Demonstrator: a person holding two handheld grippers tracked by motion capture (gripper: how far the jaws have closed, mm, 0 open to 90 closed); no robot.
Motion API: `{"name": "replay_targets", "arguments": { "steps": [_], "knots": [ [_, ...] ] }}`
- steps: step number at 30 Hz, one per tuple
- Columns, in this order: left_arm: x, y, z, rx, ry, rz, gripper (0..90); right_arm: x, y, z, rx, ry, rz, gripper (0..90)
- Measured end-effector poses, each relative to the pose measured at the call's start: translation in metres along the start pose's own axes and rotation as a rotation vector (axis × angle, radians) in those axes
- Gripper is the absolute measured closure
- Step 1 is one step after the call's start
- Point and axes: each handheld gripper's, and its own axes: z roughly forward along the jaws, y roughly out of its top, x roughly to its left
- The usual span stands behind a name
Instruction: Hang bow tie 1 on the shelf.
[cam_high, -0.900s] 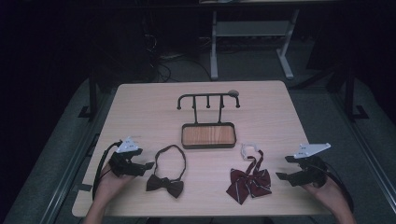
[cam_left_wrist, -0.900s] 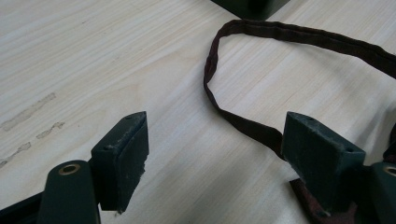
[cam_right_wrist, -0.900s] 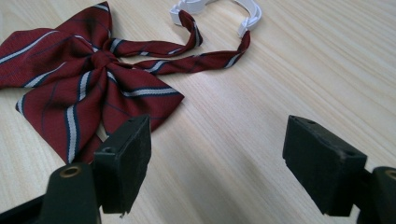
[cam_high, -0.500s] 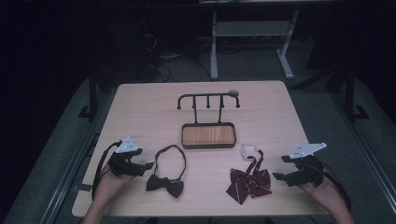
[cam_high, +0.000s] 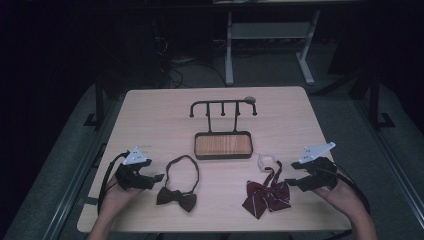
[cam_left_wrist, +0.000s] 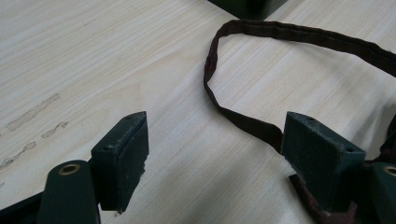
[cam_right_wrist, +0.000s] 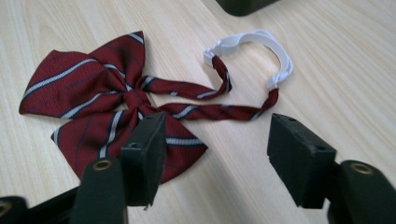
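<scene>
A dark brown bow tie (cam_high: 176, 197) lies near the table's front left, its strap loop (cam_high: 182, 167) (cam_left_wrist: 303, 36) spread out behind it. My left gripper (cam_high: 156, 177) (cam_left_wrist: 215, 126) rests just left of it, open, with bare table between the jaws; the strap runs past the right-hand jaw. A red striped bow tie (cam_high: 266, 196) (cam_right_wrist: 93, 93) with a white elastic band (cam_high: 267, 160) (cam_right_wrist: 280, 56) lies at the front right. My right gripper (cam_high: 291, 181) (cam_right_wrist: 219, 123) is open, low over the table just right of it, and holds nothing.
A black hook rack (cam_high: 222, 106) on a wood-lined tray base (cam_high: 222, 145) stands at the table's middle, behind both ties. Bare tabletop lies behind and beside it. The floor around the table is dark, with a white stand (cam_high: 270, 45) beyond.
My right gripper has shifted a little to the left, closer to the red bow tie. The left gripper and both ties have stayed put.
</scene>
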Motion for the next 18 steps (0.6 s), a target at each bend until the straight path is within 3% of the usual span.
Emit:
{"name": "replay_targets", "arguments": {
  "steps": [11,18],
  "knots": [
    [0.002,-0.001,-0.001,-0.003,0.002,-0.009,23.3,-0.012,0.030,0.017,0.102,0.020,-0.054,53.2],
    [0.004,-0.002,-0.002,-0.005,0.003,-0.013,23.3,-0.024,0.048,0.033,0.150,0.017,-0.040,57.6]
  ]
}}
